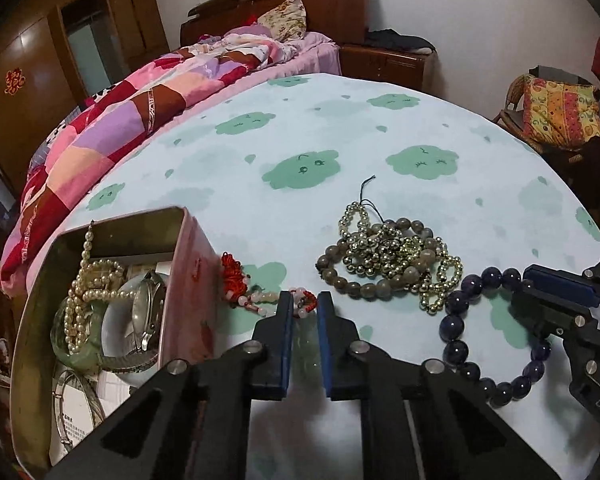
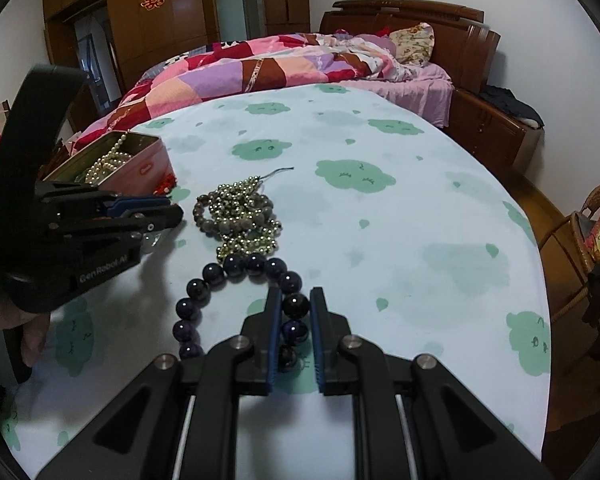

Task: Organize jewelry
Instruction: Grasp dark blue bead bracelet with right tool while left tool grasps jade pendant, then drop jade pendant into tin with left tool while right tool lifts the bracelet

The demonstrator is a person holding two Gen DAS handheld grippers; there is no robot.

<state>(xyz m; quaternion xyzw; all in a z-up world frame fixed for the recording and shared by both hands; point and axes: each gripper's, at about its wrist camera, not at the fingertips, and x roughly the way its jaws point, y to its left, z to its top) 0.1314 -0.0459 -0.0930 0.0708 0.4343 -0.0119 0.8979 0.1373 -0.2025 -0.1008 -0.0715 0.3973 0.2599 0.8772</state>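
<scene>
Both hands were picking up pieces to go into the pink tin. The left gripper had its fingers drawn nearly together on the pink-and-red bracelet lying just right of the tin; whether the pads truly gripped it was hard to tell, since they covered the beads. The right gripper was clamped on a bead of the dark purple bracelet, near and to the right. Next would be a lift and a carry left over the tin's rim. The tin already held pearls, a watch and a jade bangle, so room was short. The tangled gold and grey beads lay just beyond, touching the purple strand, and might drag along.
</scene>
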